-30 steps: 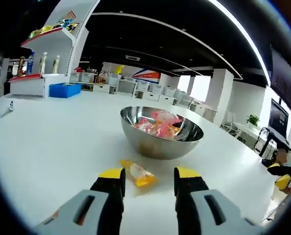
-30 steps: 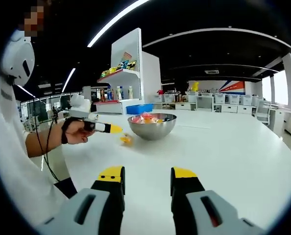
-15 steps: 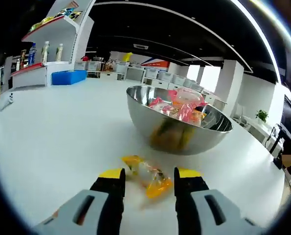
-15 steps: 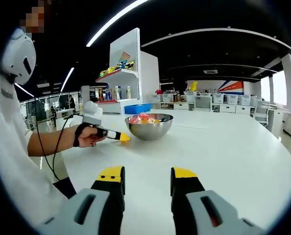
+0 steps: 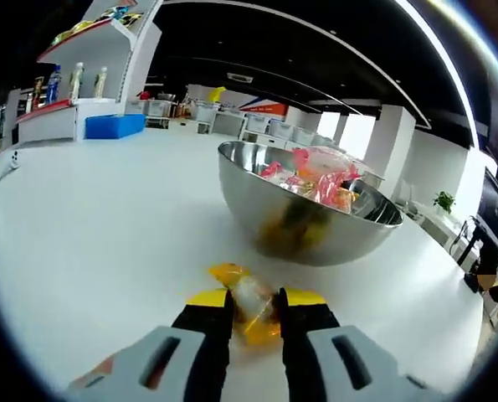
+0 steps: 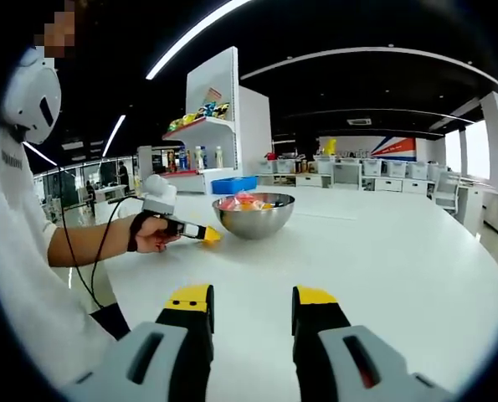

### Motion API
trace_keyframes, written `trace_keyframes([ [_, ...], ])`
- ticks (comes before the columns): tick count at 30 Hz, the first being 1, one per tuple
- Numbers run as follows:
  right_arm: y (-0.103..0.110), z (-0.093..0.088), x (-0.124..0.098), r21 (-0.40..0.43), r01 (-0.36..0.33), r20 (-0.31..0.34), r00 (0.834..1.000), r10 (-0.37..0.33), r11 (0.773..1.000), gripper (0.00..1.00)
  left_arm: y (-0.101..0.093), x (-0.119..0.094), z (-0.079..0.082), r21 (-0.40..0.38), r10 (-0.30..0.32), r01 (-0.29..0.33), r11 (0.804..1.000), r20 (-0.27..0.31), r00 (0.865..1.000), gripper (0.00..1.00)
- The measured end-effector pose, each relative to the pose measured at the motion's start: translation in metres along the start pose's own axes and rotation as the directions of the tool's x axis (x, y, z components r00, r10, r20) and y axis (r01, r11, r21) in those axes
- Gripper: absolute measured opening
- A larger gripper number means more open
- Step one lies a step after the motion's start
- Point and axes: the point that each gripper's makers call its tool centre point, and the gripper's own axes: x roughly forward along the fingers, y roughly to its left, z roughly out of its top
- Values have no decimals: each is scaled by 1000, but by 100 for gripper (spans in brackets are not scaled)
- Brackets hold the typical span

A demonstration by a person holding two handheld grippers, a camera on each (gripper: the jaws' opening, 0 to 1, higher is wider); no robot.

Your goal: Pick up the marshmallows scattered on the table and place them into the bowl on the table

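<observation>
Left gripper view, left gripper (image 5: 254,298) pinching a yellow-wrapped marshmallow (image 5: 250,303) on the white table (image 5: 89,226), just before the steel bowl (image 5: 307,222) of pink packets, no legible writing, right gripper view, right gripper (image 6: 253,298) spread apart above the table, bowl well ahead.

Since one second ago, the left hand-held gripper (image 5: 255,303) has advanced toward the bowl (image 5: 311,230), which now appears larger ahead of it. Its jaws, previously wide apart, have closed onto the yellow-wrapped marshmallow (image 5: 250,300), which earlier lay on the surface (image 5: 106,226) ahead of the jaw tips and now sits between them.
</observation>
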Motion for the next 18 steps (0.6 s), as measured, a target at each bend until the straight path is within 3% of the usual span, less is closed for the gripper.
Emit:
trace_keyframes([
  [14, 11, 2, 3, -9, -10, -3, 1000, 10, 1000, 37, 17, -21, 12, 22, 7, -8, 1000, 42, 999, 20],
  [18, 15, 4, 4, -17, -14, -5, 1000, 14, 1000, 37, 23, -33, 23, 30, -25, 23, 999, 72, 997, 20],
])
